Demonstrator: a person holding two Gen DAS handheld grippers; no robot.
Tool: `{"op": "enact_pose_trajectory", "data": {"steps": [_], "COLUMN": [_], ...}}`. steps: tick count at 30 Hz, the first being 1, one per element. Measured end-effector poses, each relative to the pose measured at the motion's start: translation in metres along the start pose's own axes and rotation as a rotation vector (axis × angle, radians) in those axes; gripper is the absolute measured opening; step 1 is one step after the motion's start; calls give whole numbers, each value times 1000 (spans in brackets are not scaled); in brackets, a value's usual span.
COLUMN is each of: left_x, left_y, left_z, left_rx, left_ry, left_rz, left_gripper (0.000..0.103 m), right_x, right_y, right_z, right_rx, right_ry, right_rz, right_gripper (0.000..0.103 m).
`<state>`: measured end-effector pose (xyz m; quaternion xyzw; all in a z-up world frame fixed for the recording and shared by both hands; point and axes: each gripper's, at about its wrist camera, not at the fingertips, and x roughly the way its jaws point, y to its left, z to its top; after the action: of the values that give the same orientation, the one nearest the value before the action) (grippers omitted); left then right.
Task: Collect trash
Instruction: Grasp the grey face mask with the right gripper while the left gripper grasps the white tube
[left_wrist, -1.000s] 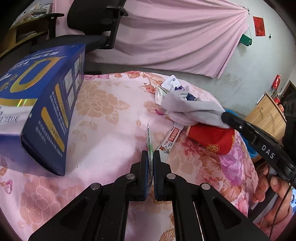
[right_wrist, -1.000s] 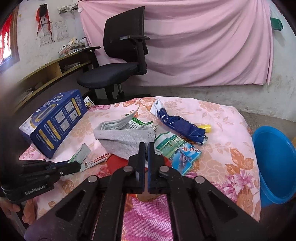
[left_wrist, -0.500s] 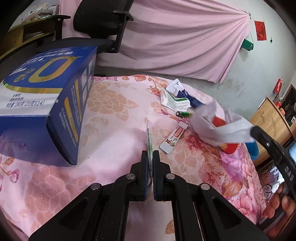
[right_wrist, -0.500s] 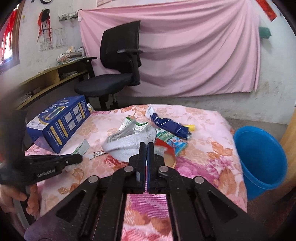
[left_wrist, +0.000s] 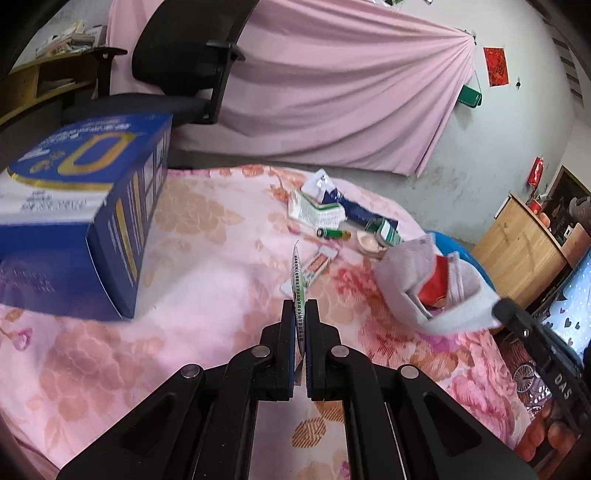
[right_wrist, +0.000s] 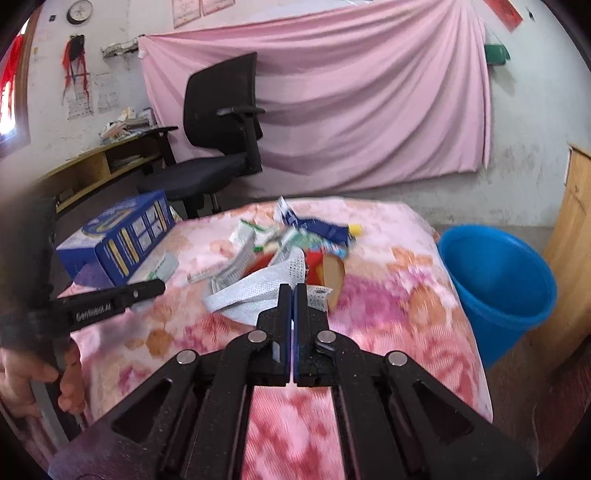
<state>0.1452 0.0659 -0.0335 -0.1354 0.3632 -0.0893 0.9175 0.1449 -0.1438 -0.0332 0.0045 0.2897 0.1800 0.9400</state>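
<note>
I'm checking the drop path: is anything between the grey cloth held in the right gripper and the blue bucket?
Nothing visible blocks it. The right gripper holds the grey cloth above the floral tablecloth; the blue bucket stands open beside the table's right edge, only bare tabletop between.

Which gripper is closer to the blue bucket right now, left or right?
Right. The right gripper, shut on a grey cloth, is at the table side beside the blue bucket. The left gripper, holding a flat packet, is farther back over the table.

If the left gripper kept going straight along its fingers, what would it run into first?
Probably the red-and-white sachet lying on the floral cloth, just past the thin wrapper the left gripper holds; depth is uncertain, so the cloth may come first.
</note>
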Motion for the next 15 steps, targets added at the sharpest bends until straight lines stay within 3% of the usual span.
{"op": "enact_pose_trajectory", "data": {"steps": [8, 9, 12, 15], "left_x": [-6, -6, -7, -7], "left_y": [-1, -1, 3, 10], "left_z": [-6, -7, -10, -10], "left_rx": [10, 13, 11, -7], "left_ry": [26, 30, 40, 41], "left_rz": [-18, -11, 9, 32], "left_gripper": [2, 2, 2, 3], "right_x": [9, 10, 13, 16], "right_y": [-7, -7, -6, 1], "right_z": [-25, -25, -23, -17], "right_rx": [57, 67, 95, 102], "right_ry": [127, 129, 128, 120], "right_rz": [2, 9, 28, 64], "right_gripper": [32, 38, 75, 85]}}
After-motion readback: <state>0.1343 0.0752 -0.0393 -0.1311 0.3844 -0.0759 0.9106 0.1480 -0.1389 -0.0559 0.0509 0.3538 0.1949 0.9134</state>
